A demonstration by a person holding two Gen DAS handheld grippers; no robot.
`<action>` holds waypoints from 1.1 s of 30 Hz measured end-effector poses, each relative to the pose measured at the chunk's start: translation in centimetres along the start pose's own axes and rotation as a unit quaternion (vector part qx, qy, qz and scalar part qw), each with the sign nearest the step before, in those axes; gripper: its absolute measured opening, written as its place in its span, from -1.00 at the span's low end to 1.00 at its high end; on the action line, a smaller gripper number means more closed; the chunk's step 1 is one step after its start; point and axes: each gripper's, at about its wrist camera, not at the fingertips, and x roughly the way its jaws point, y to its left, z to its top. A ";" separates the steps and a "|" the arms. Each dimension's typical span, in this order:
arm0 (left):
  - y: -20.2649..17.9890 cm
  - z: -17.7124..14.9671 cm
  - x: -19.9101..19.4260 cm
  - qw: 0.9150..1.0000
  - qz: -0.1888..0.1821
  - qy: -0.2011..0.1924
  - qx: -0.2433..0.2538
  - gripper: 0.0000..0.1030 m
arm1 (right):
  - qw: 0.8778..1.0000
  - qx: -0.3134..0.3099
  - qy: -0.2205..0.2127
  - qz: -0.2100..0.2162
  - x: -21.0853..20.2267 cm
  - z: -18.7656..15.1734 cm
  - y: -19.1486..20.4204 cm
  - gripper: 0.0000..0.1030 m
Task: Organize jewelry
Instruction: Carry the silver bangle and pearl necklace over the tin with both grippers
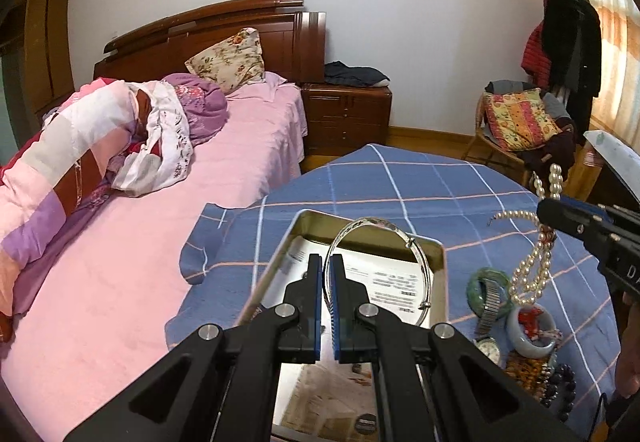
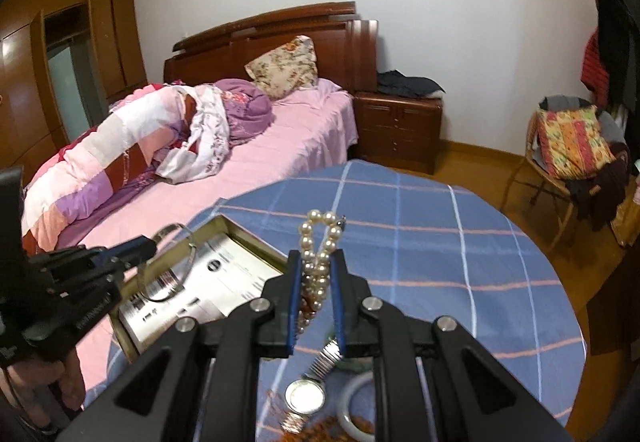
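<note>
My left gripper [image 1: 327, 262] is shut on a silver bangle [image 1: 416, 254] and holds it upright over an open metal tin [image 1: 434, 246] lined with printed paper. From the right wrist view the bangle [image 2: 182, 278] hangs above the tin [image 2: 224, 222]. My right gripper [image 2: 316, 260] is shut on a pearl necklace [image 2: 320, 232], lifted above the blue checked tablecloth [image 2: 440, 242]. In the left wrist view the pearls [image 1: 534, 266] dangle from the right gripper [image 1: 550, 209] over the jewelry pile.
On the cloth to the right of the tin lie a green jade bangle [image 1: 478, 284], a wristwatch [image 1: 489, 348], a pale bangle [image 1: 520, 342] with red pieces, and dark and amber beads [image 1: 560, 392]. A pink bed [image 1: 140, 274] lies left; a chair [image 2: 560, 177] stands right.
</note>
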 end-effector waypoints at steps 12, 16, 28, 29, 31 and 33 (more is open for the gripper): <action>1.8 0.4 2.1 1.000 0.012 0.016 -0.011 -0.96 | 0.999 -0.027 0.001 0.037 2.8 1.1 4.1 -0.69; 2.2 0.3 3.1 0.999 0.014 0.026 -0.013 -0.96 | 0.999 -0.028 0.012 0.040 4.0 0.6 4.5 -0.69; 2.3 0.2 4.9 0.998 0.014 0.054 -0.010 -0.96 | 0.998 -0.026 0.039 0.044 6.5 -0.2 4.7 -0.69; 2.3 0.2 5.0 0.998 0.014 0.055 -0.010 -0.96 | 0.998 -0.026 0.041 0.044 6.6 -0.2 4.7 -0.69; 2.4 0.1 5.2 0.998 0.014 0.059 -0.009 -0.96 | 0.998 -0.025 0.045 0.045 6.9 -0.4 4.7 -0.69; 2.3 0.0 5.4 0.998 0.015 0.063 -0.009 -0.96 | 0.997 -0.024 0.053 0.046 7.3 -0.6 4.7 -0.69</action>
